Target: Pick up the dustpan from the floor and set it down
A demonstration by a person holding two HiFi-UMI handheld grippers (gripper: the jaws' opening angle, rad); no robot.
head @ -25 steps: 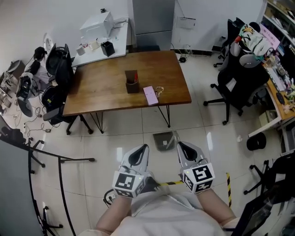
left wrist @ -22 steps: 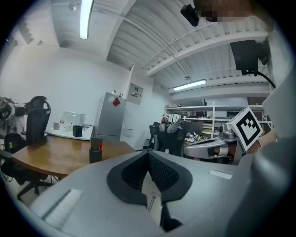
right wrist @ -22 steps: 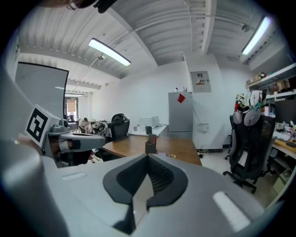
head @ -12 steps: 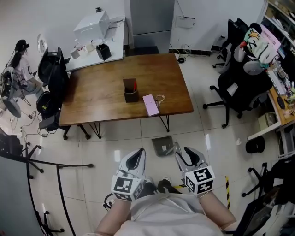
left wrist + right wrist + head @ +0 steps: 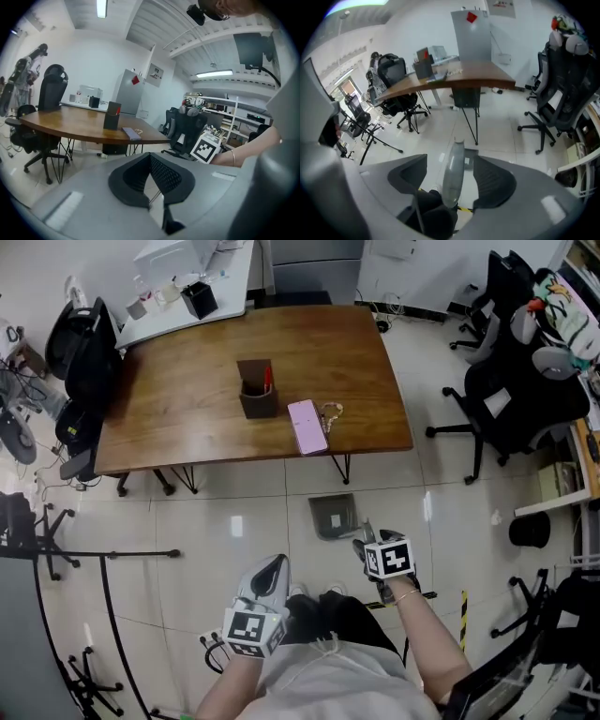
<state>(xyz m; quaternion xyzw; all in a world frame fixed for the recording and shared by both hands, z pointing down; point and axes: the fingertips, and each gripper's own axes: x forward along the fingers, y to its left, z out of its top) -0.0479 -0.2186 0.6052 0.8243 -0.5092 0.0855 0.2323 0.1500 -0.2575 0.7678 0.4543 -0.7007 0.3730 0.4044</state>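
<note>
**A:** The right gripper [image 5: 365,541] had just been opening: jaws half apart, a grey handle [image 5: 452,174] standing between them, untouched. The left gripper [image 5: 150,157] was closed on nothing.

**B:** What was the risk?

**A:** Closing near the handle's tip could have let the pan swing or slip.

**B:** Where was the dustpan [image 5: 334,517]?

**A:** The head view showed it whole, flat on the floor [image 5: 216,521] at frame centre, below the tabletop [image 5: 178,418]. Only the right gripper view showed the gap.

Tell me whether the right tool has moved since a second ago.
Yes: right tool sank toward the dustpan, jaws just opening, its upright handle between them, ungripped.
</note>
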